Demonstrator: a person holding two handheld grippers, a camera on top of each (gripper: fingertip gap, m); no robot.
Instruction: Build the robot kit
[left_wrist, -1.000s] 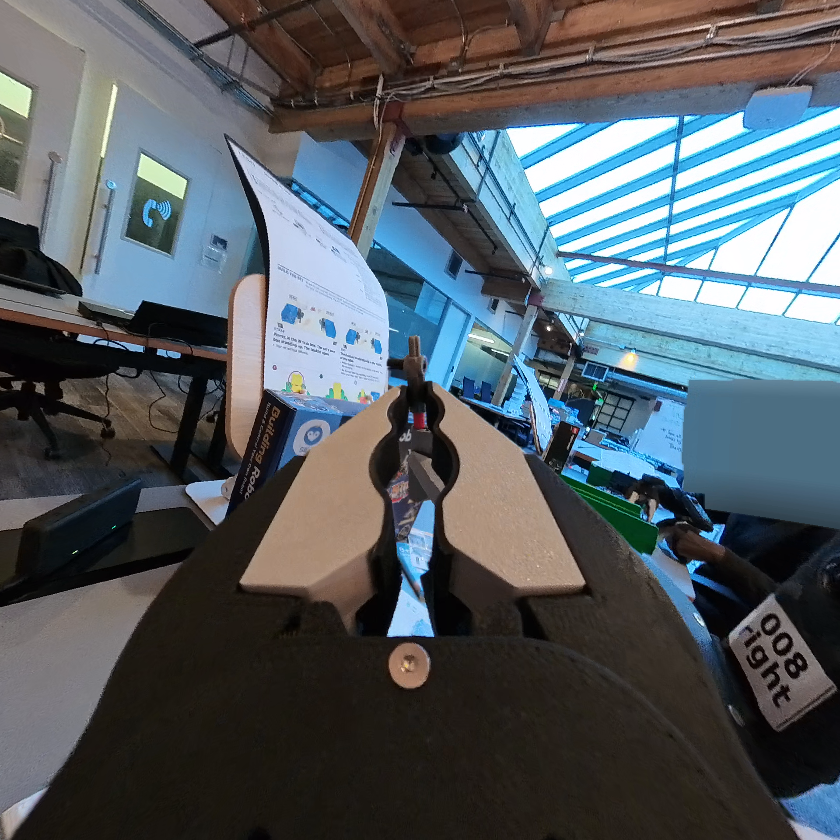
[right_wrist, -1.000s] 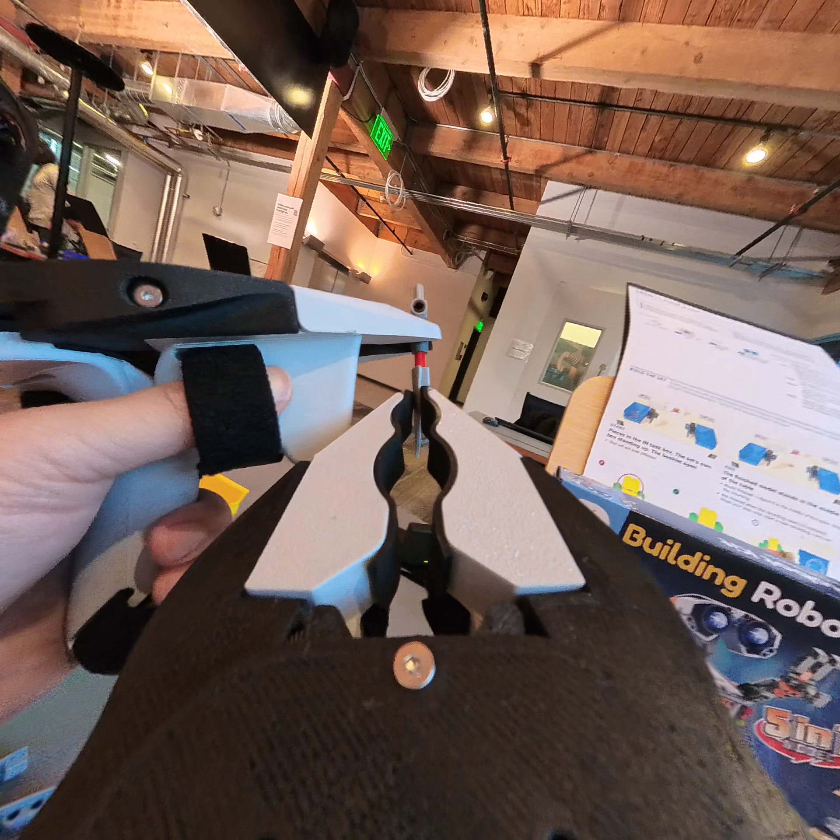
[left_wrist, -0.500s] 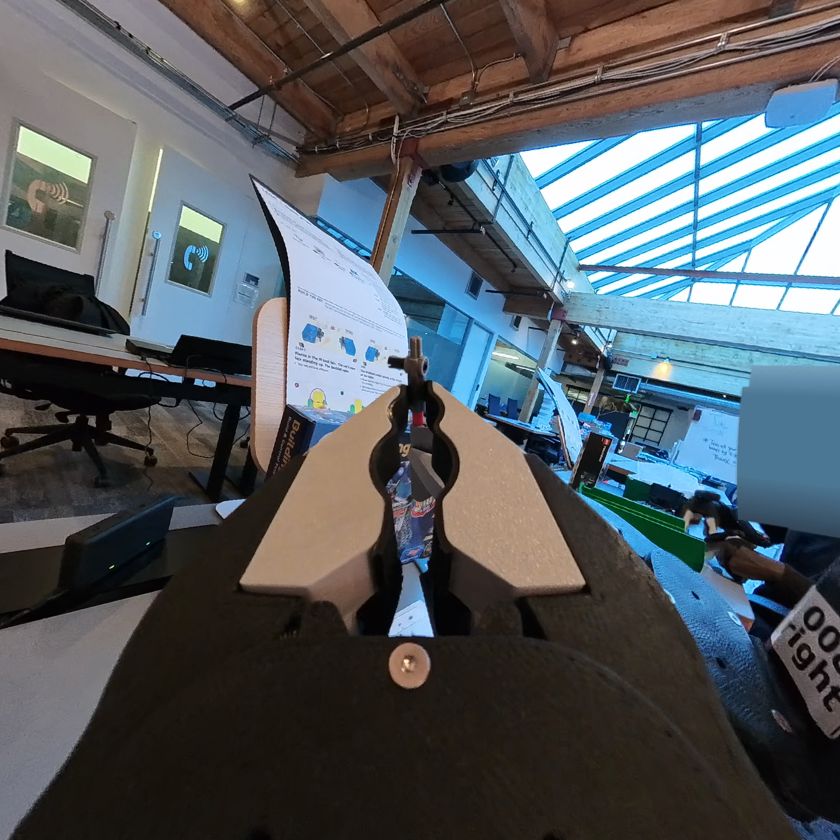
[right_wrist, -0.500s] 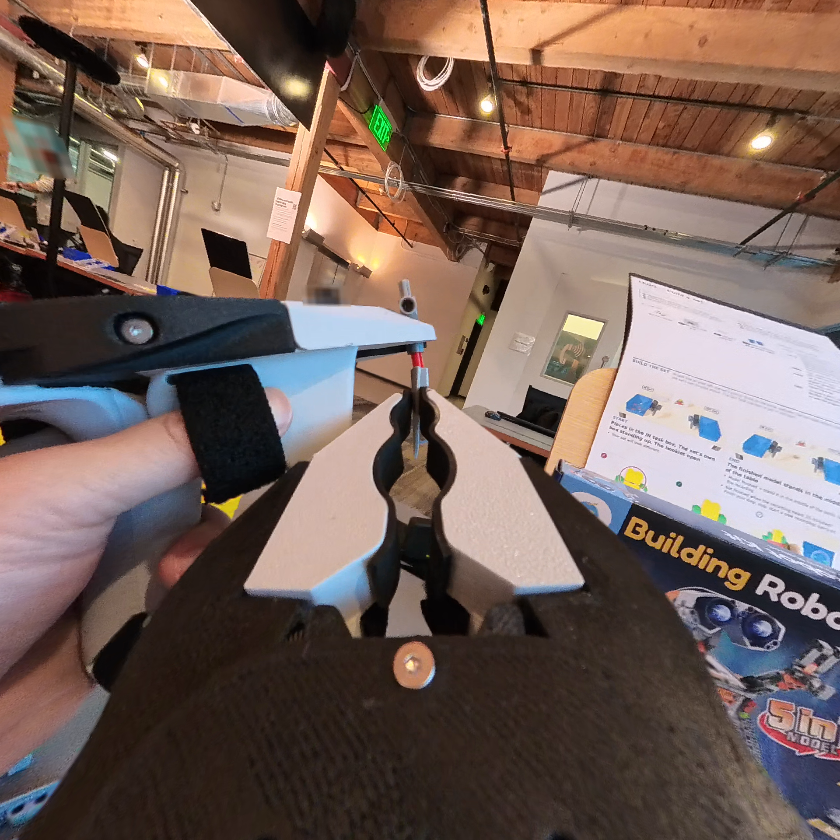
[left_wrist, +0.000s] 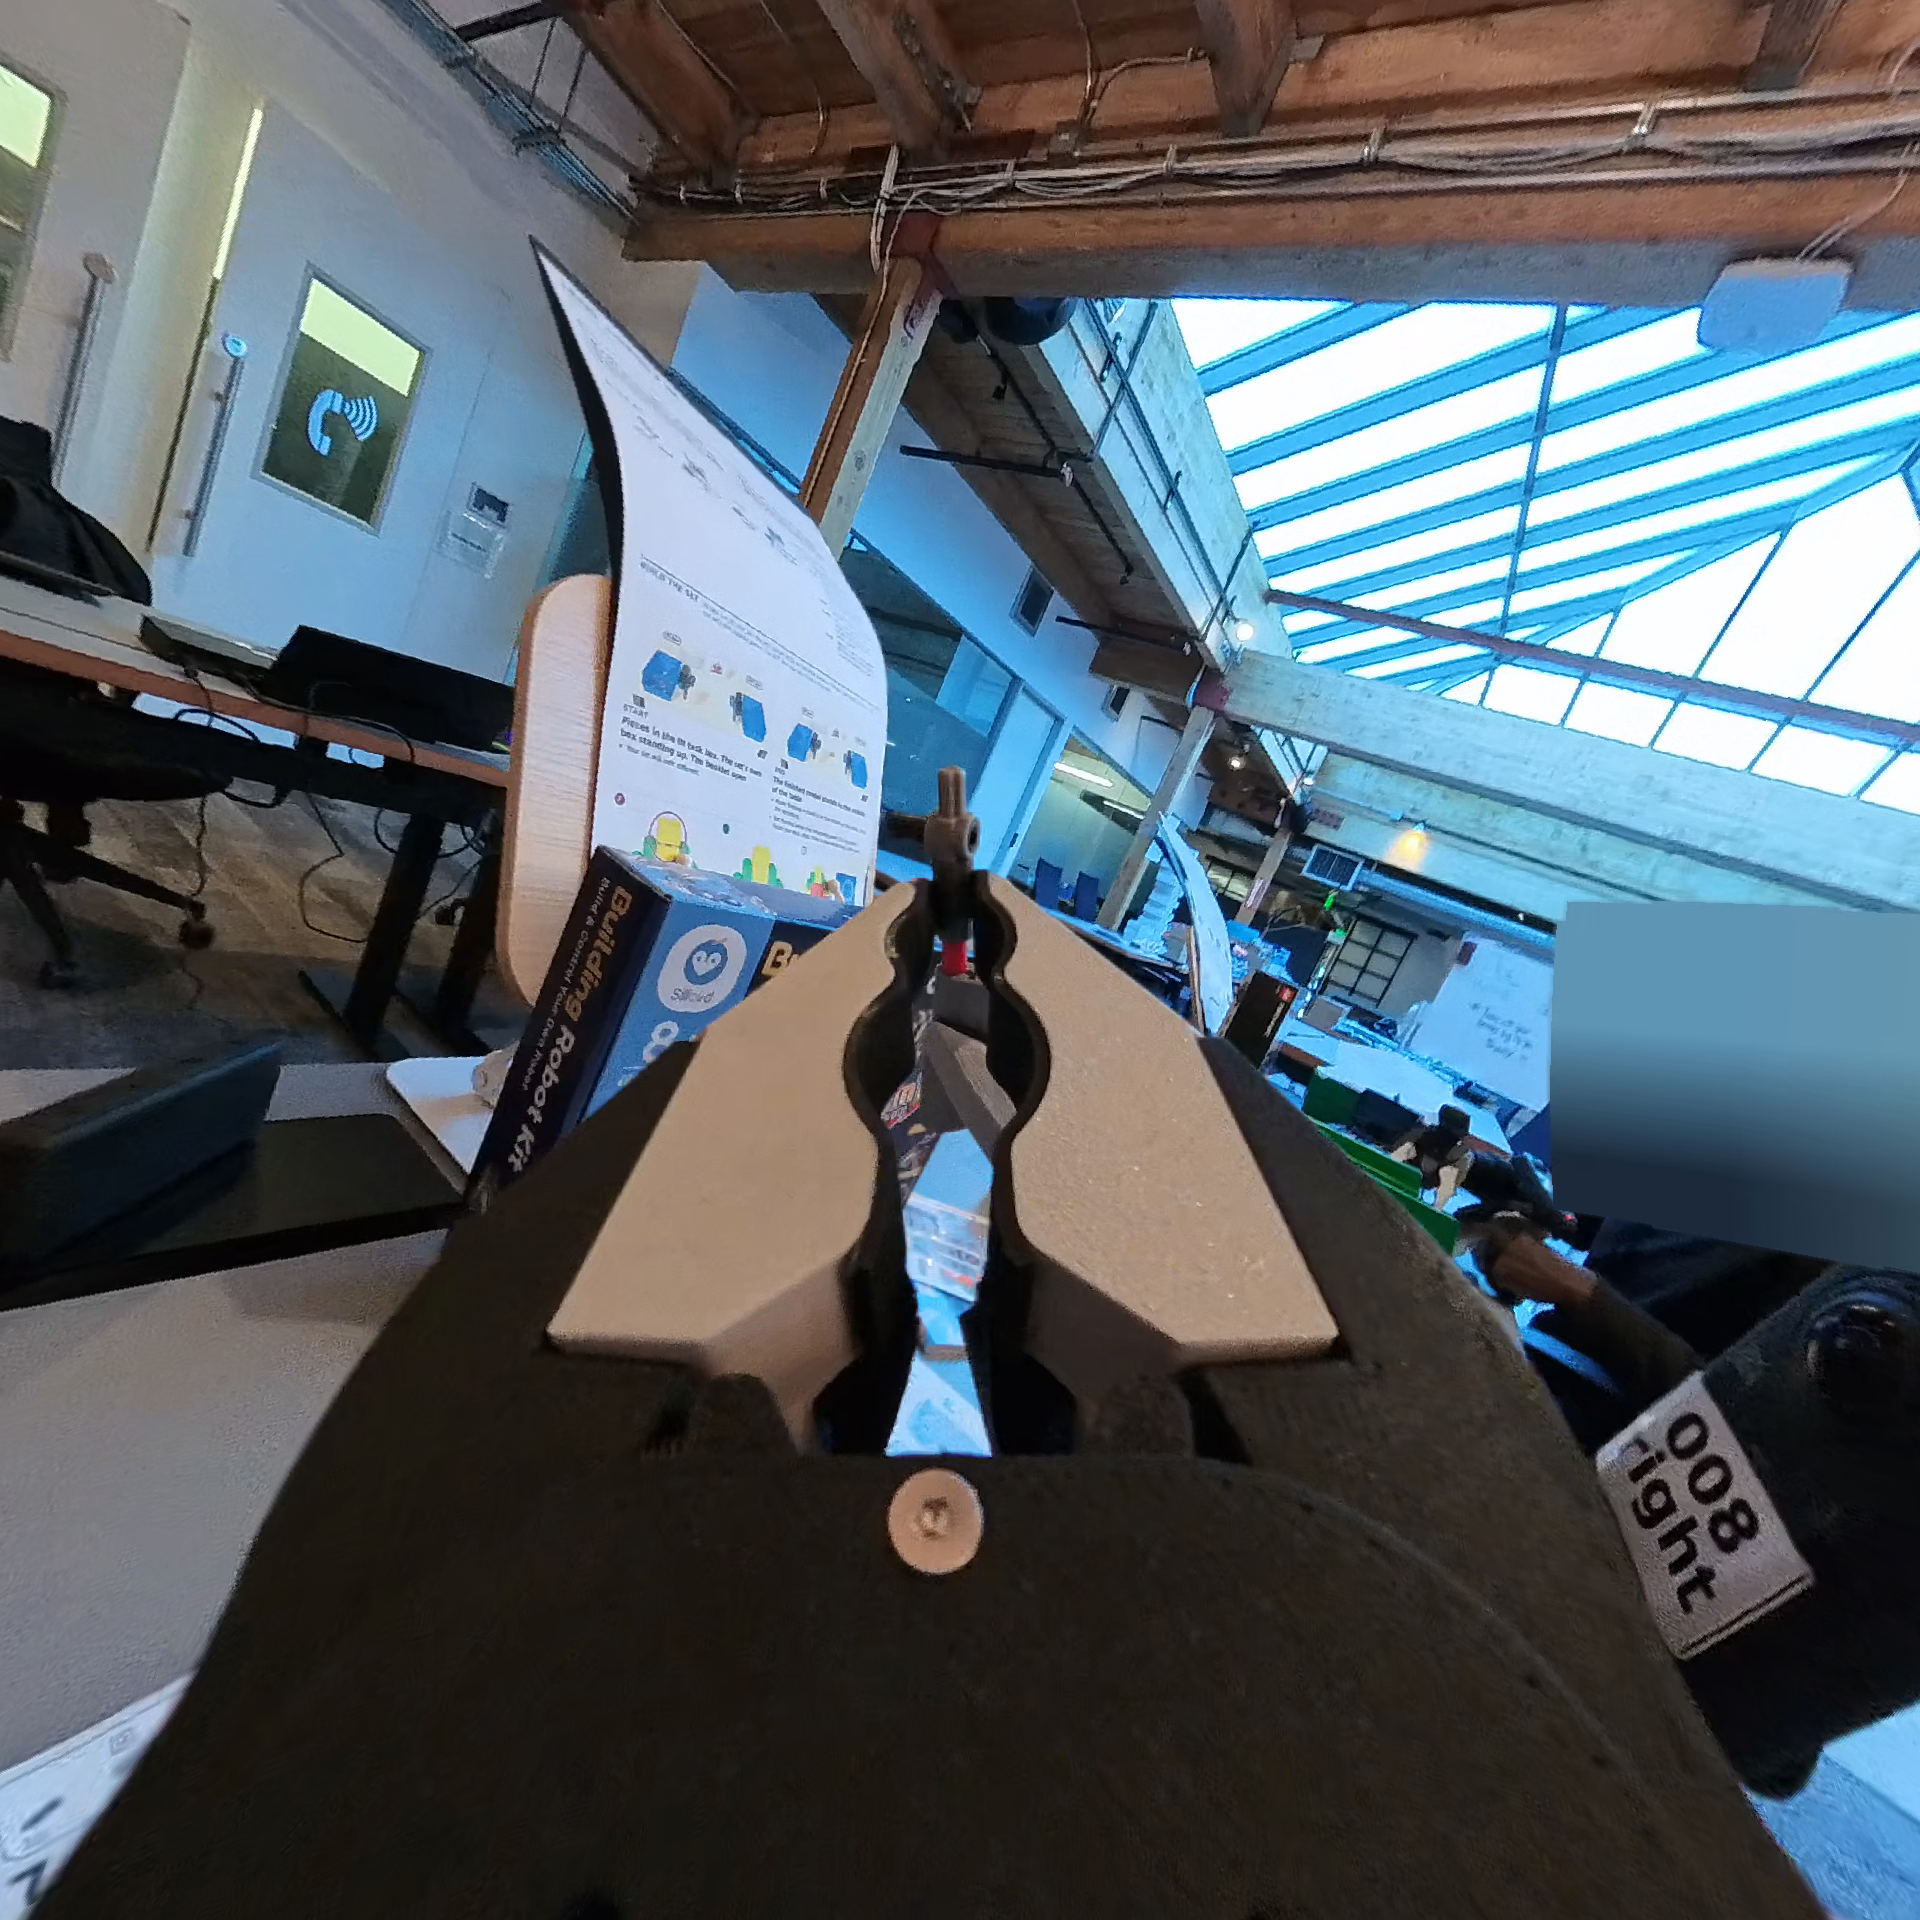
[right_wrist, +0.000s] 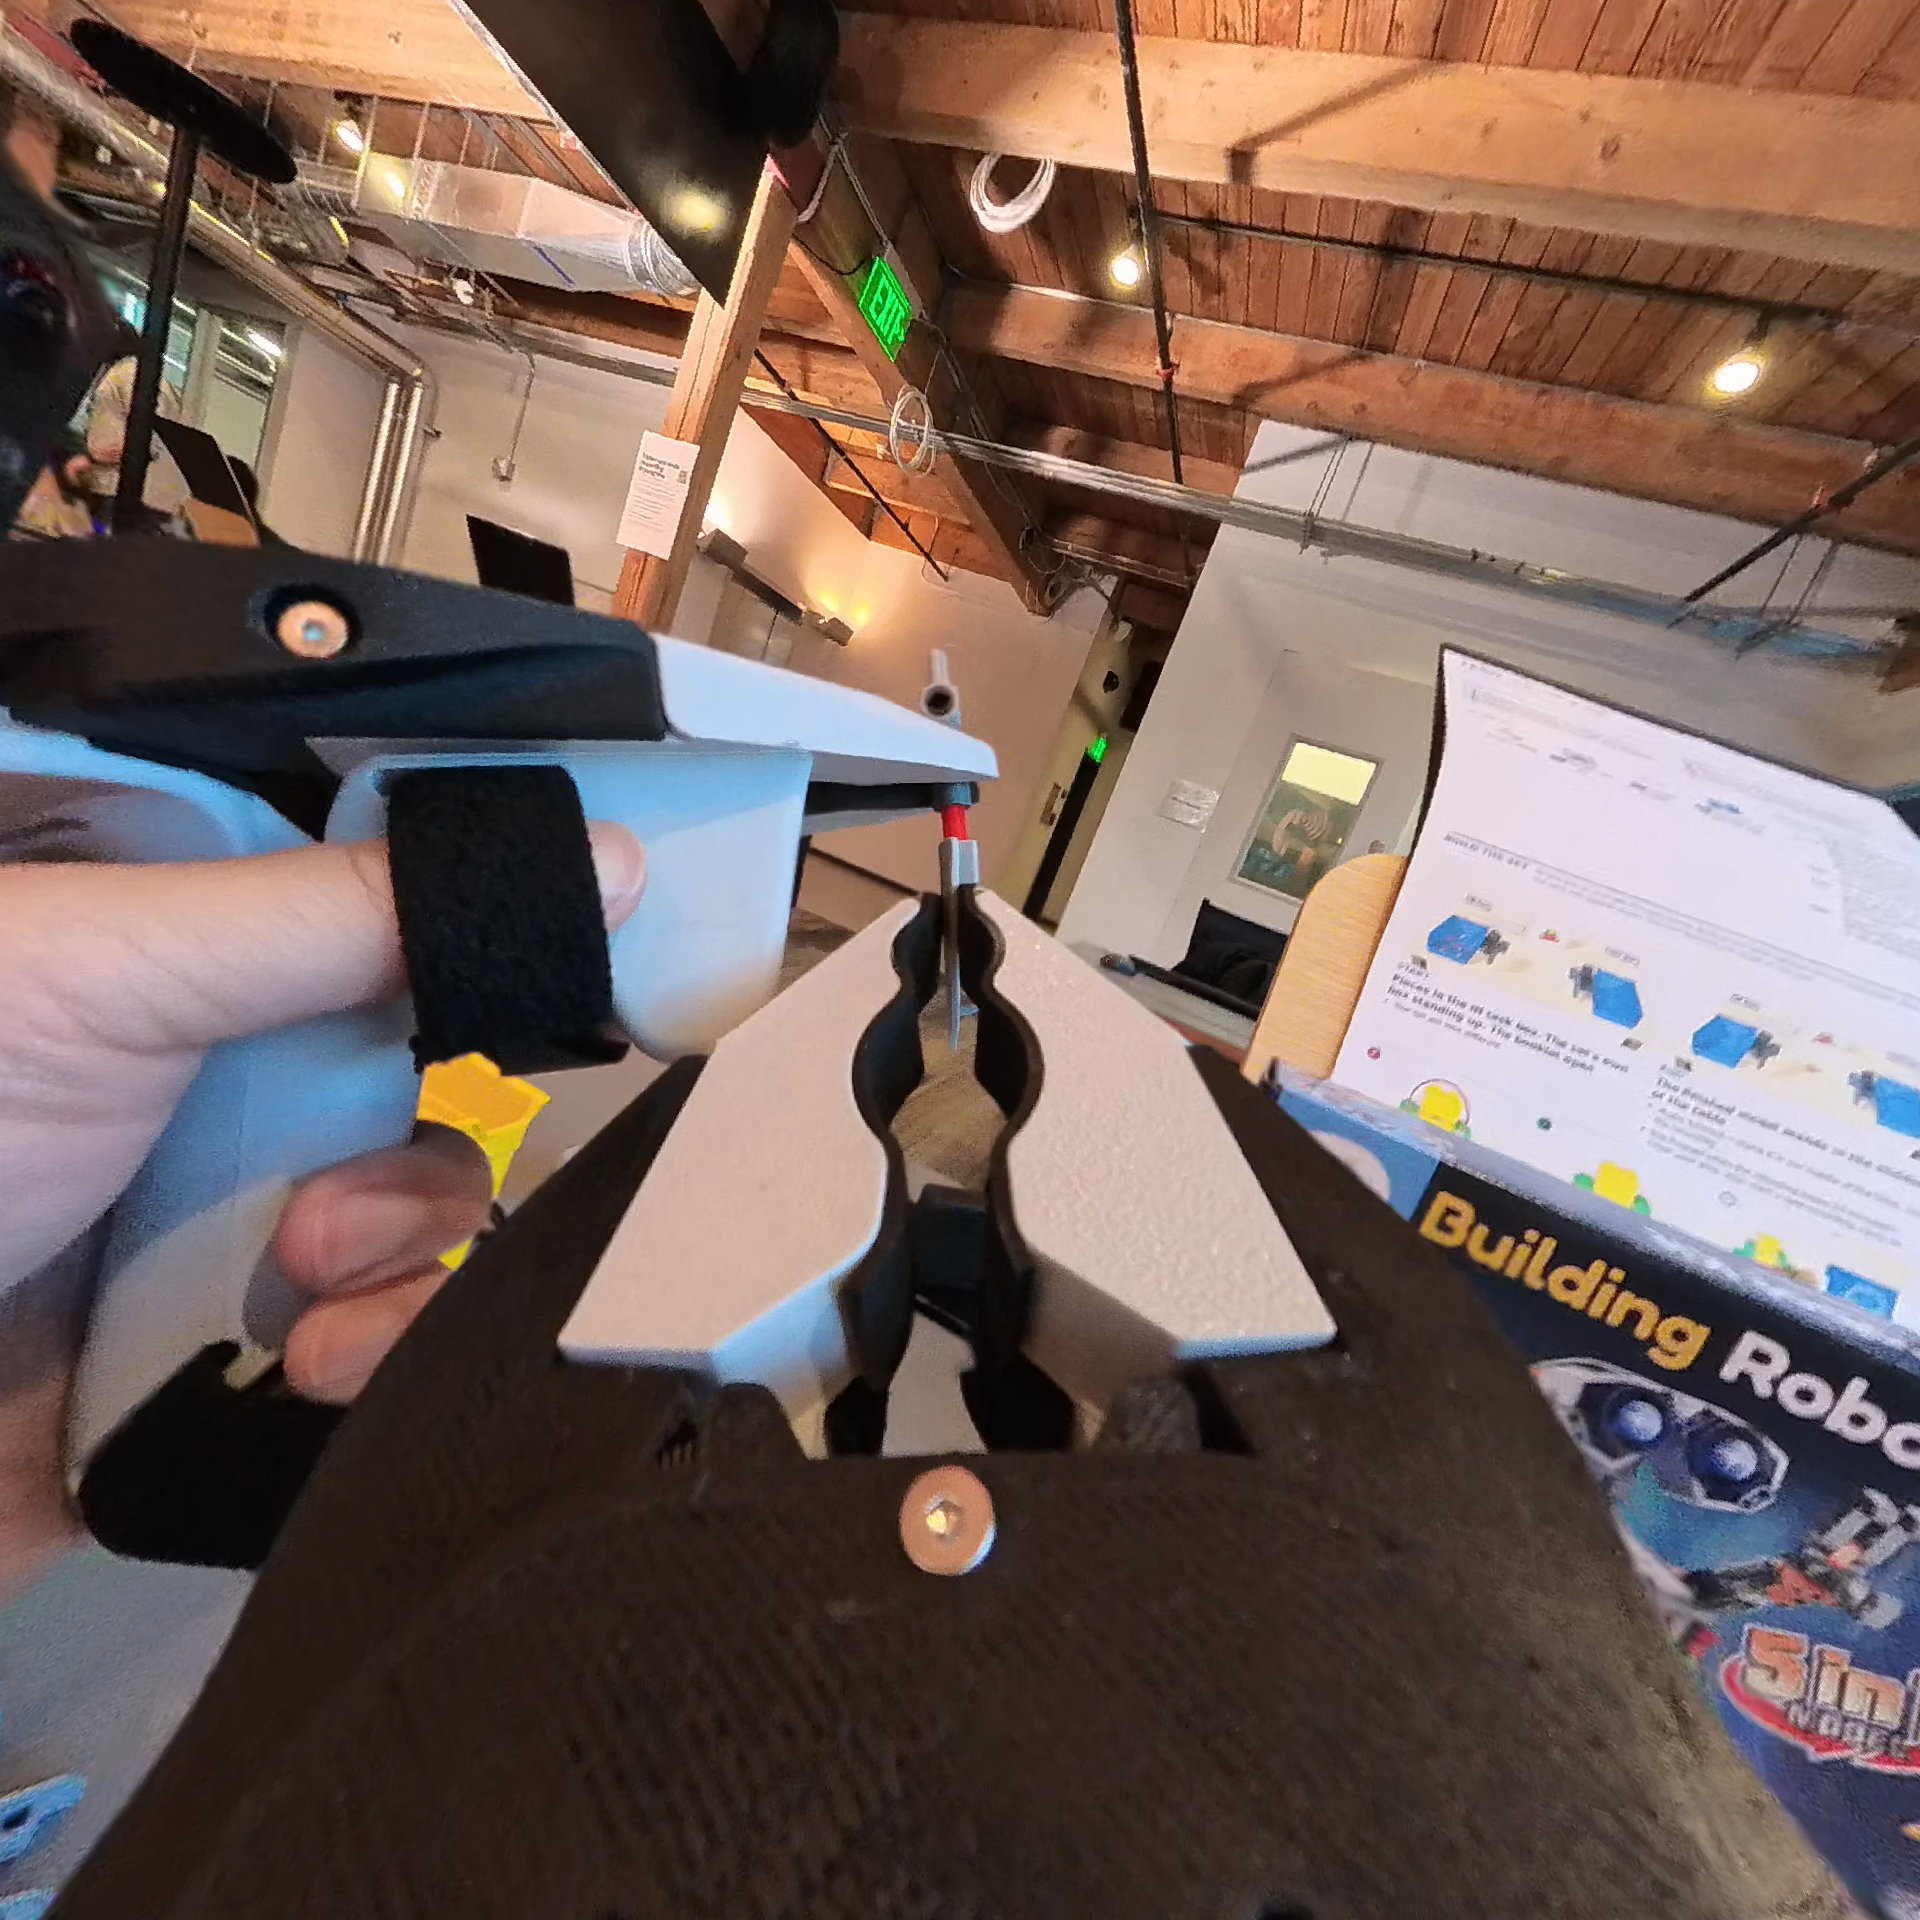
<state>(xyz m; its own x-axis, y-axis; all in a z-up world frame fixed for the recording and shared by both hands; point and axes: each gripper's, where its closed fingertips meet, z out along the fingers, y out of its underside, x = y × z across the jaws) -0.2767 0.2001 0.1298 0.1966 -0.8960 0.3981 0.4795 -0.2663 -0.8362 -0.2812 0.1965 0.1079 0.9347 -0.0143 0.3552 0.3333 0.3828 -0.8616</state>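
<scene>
My left gripper (left_wrist: 951, 909) is shut on a small red axle (left_wrist: 954, 948) with a grey connector (left_wrist: 951, 826) sticking out above the fingertips. In the right wrist view my right gripper (right_wrist: 951, 920) is shut on a thin grey piece (right_wrist: 956, 883) joined to the lower end of the same red axle (right_wrist: 954, 826). The left gripper (right_wrist: 961, 779) reaches in from the left, held by a hand (right_wrist: 156, 987), and pinches the axle from above. Both grippers are raised above the table, tips almost touching.
A blue kit box (left_wrist: 623, 997) (right_wrist: 1662, 1403) stands just behind, with a printed sheet (left_wrist: 727, 665) (right_wrist: 1662, 935) on a wooden stand (left_wrist: 551, 779). A black device (left_wrist: 125, 1132) lies on the white table (left_wrist: 156, 1455) at left. Desks stand farther off. Left and right tips are no more than a few centimetres apart.
Both grippers stay shut on the small assembly. The left wrist view swung right, then back left, and the box now looks nearer. The right wrist view barely shifted.
</scene>
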